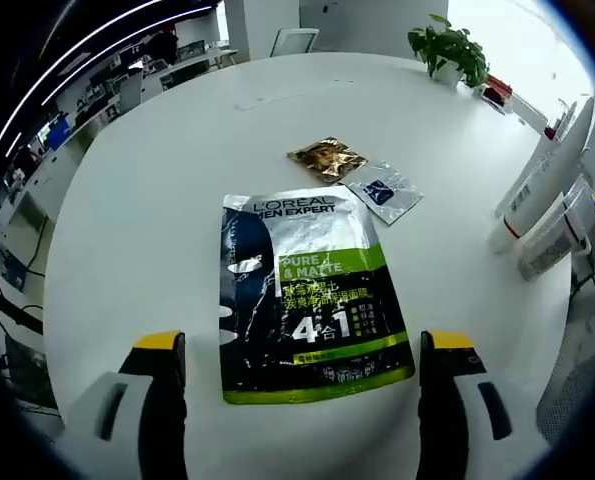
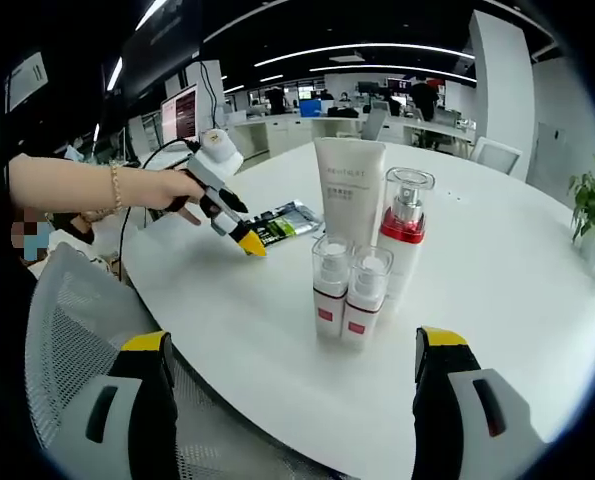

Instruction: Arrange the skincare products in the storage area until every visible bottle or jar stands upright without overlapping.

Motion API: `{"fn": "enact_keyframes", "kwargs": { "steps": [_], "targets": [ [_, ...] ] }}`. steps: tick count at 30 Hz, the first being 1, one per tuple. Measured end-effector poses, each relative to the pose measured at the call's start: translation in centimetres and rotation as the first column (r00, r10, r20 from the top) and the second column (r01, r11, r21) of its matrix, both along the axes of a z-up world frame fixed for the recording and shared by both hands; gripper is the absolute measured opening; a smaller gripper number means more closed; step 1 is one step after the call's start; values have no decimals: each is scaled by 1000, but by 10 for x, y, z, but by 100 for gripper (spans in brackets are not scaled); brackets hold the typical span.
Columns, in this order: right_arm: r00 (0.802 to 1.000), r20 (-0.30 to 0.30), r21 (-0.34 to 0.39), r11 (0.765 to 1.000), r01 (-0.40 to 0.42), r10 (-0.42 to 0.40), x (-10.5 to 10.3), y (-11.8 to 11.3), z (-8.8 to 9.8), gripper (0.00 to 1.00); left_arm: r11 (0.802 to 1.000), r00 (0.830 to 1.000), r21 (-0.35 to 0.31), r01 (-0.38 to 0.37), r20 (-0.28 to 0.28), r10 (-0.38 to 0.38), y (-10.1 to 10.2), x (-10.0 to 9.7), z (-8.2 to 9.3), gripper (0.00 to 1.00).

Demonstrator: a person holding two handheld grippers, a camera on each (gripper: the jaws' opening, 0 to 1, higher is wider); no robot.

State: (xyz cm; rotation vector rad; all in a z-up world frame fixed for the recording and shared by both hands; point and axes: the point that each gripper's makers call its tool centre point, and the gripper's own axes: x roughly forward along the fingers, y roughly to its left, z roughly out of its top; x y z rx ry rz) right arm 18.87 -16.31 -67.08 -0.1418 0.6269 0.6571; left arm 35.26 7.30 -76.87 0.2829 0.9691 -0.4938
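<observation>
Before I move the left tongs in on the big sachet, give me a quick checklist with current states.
1. Left tongs open, straddling the sachet: ok.
2. Sachet lying flat, nothing on it: ok.
3. Two small packets apart from the sachet: ok.
4. Tube, pump bottle and two small bottles upright: ok.
5. Bottles not overlapping: cannot tell, they stand very close.
6. Right tongs open, short of the bottles: ok.
</observation>
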Motion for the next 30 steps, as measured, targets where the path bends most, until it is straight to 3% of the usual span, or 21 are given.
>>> {"fn": "enact_keyframes", "kwargs": {
  "steps": [13, 20, 28, 30],
  "targets": [
    [1000, -18, -31, 999, -18, 18, -2, 2, -6, 99, 1000, 1000, -10, -15, -9, 15, -5, -2, -6, 90],
    [1000, -25, -40, 999, -20, 19, -3, 1, -8, 98, 999, 999, -12, -36, -4, 36, -4, -2, -1, 70],
    [999, -32, -56, 998, -30, 28, -5, 3, -10, 98, 998, 998, -27, -52, 25, 52, -2, 0, -1, 68],
    [999, -34, -58, 998, -31, 29, -5, 2, -11, 98, 998, 997, -31, -61, 38, 62, -2, 0, 1, 63]
  ]
}}
